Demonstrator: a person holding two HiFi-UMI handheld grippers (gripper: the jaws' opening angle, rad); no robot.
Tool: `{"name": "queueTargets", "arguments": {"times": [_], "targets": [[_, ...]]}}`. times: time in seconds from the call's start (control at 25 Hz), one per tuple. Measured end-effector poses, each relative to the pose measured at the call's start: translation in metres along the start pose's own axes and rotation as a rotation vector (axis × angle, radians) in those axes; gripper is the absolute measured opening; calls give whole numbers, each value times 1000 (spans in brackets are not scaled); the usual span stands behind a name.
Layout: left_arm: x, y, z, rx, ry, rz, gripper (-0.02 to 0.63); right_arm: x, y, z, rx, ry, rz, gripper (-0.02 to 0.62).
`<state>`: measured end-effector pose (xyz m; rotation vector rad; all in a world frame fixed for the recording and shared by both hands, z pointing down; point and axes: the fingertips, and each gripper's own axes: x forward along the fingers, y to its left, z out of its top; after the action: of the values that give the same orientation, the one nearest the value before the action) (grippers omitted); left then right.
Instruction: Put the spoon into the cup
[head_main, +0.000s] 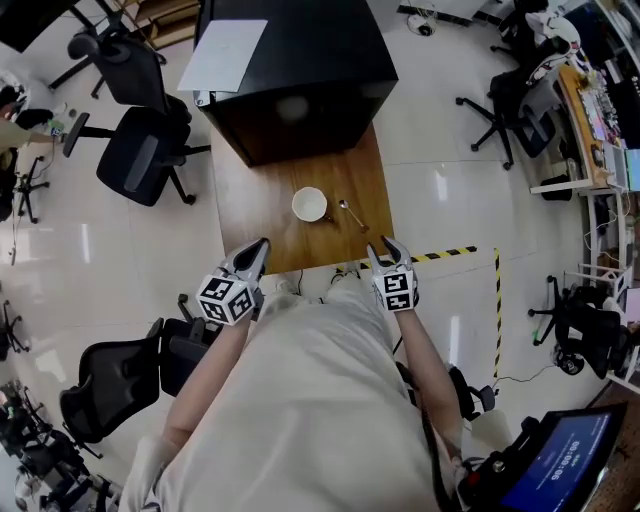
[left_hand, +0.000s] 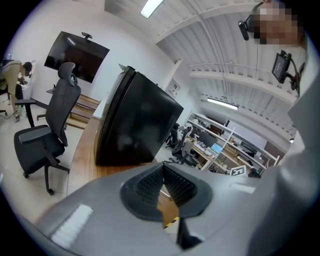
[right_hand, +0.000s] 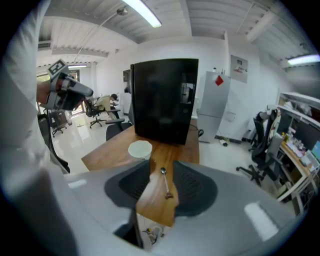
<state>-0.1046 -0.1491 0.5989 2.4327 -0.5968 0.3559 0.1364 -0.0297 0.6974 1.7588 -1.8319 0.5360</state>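
A white cup (head_main: 309, 204) stands on the wooden table (head_main: 255, 205), with a metal spoon (head_main: 352, 214) lying just to its right. Both grippers hover at the table's near edge, short of both objects. My right gripper (head_main: 390, 246) is open and empty. In the right gripper view, the spoon (right_hand: 164, 182) shows through the gap between its jaws (right_hand: 162, 170), bowl end away from me, and the cup (right_hand: 140, 148) sits further off to the left. My left gripper (head_main: 257, 250) has its fingertips together (left_hand: 162, 169) with nothing between them.
A big black box (head_main: 295, 70) with a white sheet on top fills the table's far end. Office chairs (head_main: 140, 150) stand to the left, another (head_main: 120, 380) near my left side. Yellow-black tape (head_main: 445, 254) marks the floor on the right.
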Motion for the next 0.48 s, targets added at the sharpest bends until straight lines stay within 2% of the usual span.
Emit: {"name": "queueTargets", "arguments": {"times": [0.2, 0.48], "targets": [[12, -11, 1, 5, 18, 36, 0, 35, -4, -34, -81, 100, 88, 146], [21, -20, 3, 12, 26, 96, 0, 85, -14, -91, -134, 257, 161, 147]]}}
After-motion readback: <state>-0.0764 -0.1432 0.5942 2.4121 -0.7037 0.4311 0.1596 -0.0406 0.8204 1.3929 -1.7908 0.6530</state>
